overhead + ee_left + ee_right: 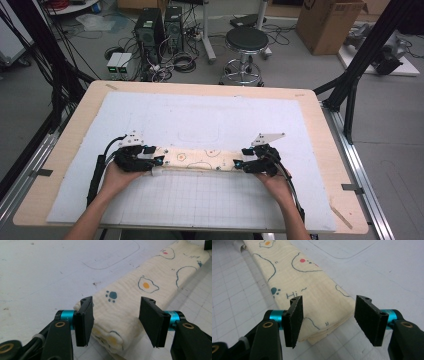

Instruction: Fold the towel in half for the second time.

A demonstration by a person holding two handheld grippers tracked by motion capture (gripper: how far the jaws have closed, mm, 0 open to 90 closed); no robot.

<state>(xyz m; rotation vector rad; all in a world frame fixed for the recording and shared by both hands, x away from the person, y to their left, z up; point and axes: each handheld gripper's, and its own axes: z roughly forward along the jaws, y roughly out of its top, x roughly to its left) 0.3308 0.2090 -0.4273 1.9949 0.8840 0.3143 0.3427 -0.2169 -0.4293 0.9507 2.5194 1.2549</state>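
Your hands came in over the tabletop's near edge, each holding a gripper. Your left gripper (159, 160) and right gripper (238, 163) both stood released, jaws spread wide astride opposite ends of the folded cream cloth (200, 160), which lay across the white mat (200, 120) toward its near half.

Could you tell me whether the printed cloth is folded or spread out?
Folded: the cloth lies as a narrow strip, with stacked layers visible at its end.
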